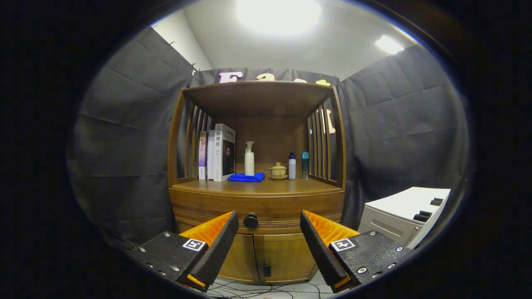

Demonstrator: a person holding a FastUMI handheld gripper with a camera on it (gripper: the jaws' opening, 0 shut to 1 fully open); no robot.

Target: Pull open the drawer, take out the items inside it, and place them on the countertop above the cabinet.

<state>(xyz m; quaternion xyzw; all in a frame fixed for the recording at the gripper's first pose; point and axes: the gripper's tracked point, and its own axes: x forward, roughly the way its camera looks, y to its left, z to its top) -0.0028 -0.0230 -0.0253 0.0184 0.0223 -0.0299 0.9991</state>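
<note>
The closed drawer (257,206), its dark knob (250,220) just ahead between the fingers, sits under the countertop (257,185). The gripper (269,226) gapes wide, holding nothing. Books (218,153), a blue cloth (247,177), pump bottle (249,159), lidded cup (278,170) and two bottles (298,165) crowd the countertop's back.

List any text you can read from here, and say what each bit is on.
"人格理论": front cover of the white book.
Purple book spine: print too blurred to read.
Pump bottle and two small bottles: any print is too small to read.
Square tags on the gripper: patterns, no words. Its fingers stand open, the drawer knob just ahead between them.
</note>
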